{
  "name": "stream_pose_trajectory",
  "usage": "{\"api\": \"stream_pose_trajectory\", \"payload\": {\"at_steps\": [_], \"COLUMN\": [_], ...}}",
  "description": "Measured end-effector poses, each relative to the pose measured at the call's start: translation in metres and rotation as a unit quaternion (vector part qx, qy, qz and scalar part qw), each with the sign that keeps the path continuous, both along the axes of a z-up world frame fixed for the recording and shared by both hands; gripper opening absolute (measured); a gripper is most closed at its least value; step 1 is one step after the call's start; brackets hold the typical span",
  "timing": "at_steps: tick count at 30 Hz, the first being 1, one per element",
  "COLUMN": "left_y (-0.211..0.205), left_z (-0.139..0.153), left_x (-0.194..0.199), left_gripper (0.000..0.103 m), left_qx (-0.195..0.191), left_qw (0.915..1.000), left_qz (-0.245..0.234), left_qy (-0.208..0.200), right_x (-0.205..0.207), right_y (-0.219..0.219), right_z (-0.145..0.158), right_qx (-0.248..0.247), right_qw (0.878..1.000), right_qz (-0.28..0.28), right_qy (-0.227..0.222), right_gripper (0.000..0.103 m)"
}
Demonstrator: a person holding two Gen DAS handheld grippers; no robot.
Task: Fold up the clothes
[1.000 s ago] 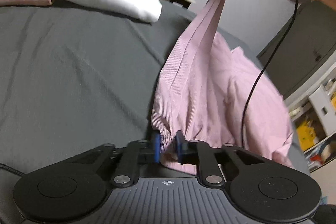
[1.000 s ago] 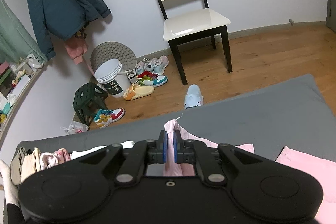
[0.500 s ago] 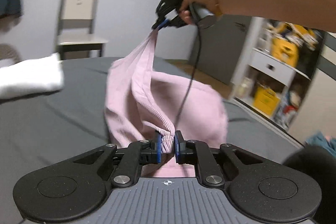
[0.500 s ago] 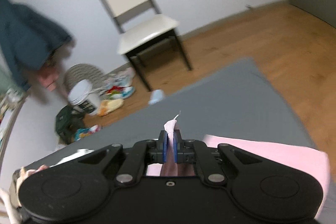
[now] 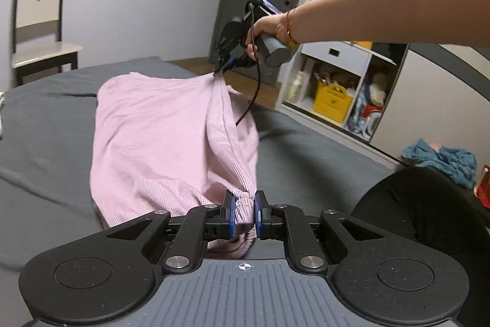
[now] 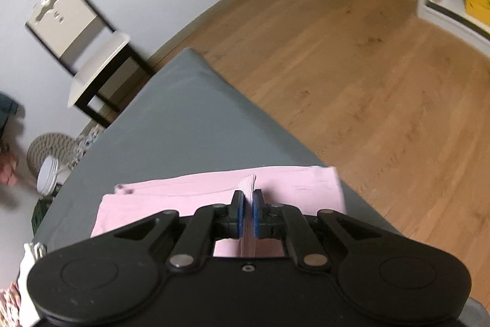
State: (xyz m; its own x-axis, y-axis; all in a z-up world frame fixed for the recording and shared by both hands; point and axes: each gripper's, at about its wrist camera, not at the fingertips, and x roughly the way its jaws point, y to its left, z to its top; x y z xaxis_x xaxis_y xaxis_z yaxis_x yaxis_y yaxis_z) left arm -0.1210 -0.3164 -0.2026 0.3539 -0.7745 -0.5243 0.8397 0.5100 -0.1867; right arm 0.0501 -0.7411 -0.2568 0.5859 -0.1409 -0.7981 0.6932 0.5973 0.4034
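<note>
A dark grey bed [image 5: 46, 124] filled the lower part of both views, with a wooden floor [image 6: 352, 51] beyond its far edge and a white chair with dark legs [image 6: 88, 51] against the wall. Across the bed lay the pink ribbed garment [image 5: 153, 137], most of its body spread flat on the grey cover, while one long edge rose off the surface as a taut ridge running between the two tools. An open shelving unit [image 5: 337, 81] with a yellow box stood to the side, and a crumpled blue cloth [image 5: 441, 158] lay on the floor near it. The right gripper [image 5: 225, 65], held in the person's right hand [image 5: 269, 29] above the far side of the bed, had its jaws pressed together on the far end of that raised edge, a thin fold of pink cloth standing between its blue pads [image 6: 240, 213] in its own view. The left gripper [image 5: 244, 212] sat low at the near side of the bed, its jaws pinching a gathered bunch of the garment's near end, the fabric bulging out above and below the pads
</note>
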Motion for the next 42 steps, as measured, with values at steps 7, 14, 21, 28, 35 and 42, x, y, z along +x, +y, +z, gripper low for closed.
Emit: {"api": "stream_pose_trajectory", "payload": {"at_steps": [7,14,21,28,35,42], "left_y": [-0.01,-0.022,-0.03,-0.033,-0.031,-0.017], "left_z": [0.001,0.001,-0.003,-0.008,-0.007,-0.003], "left_x": [-0.001,0.0,0.0,0.005,0.015,0.039], "left_gripper": [0.012,0.012,0.012,0.012,0.012,0.012], "left_qx": [0.009,0.018,0.042,0.05,0.029,-0.027], "left_qw": [0.9998,0.9993,0.9982,0.9983,0.9988,0.9951], "left_qz": [-0.019,-0.028,-0.035,-0.031,-0.027,-0.029], "left_qy": [-0.008,-0.015,-0.023,-0.002,0.03,0.091], "right_x": [-0.025,-0.038,-0.04,-0.048,-0.08,-0.158], "right_y": [-0.021,-0.033,-0.043,-0.047,-0.049,-0.021], "right_z": [-0.018,-0.032,-0.034,-0.047,-0.013,0.051], "right_qx": [0.009,0.02,0.012,0.033,0.006,-0.034], "right_qw": [0.999,0.999,0.998,0.996,0.997,0.998], "right_qz": [-0.023,-0.043,-0.044,-0.069,-0.053,0.017], "right_qy": [-0.02,-0.026,-0.036,-0.054,-0.046,-0.039], "right_gripper": [0.006,0.006,0.006,0.028,0.046,0.052]}}
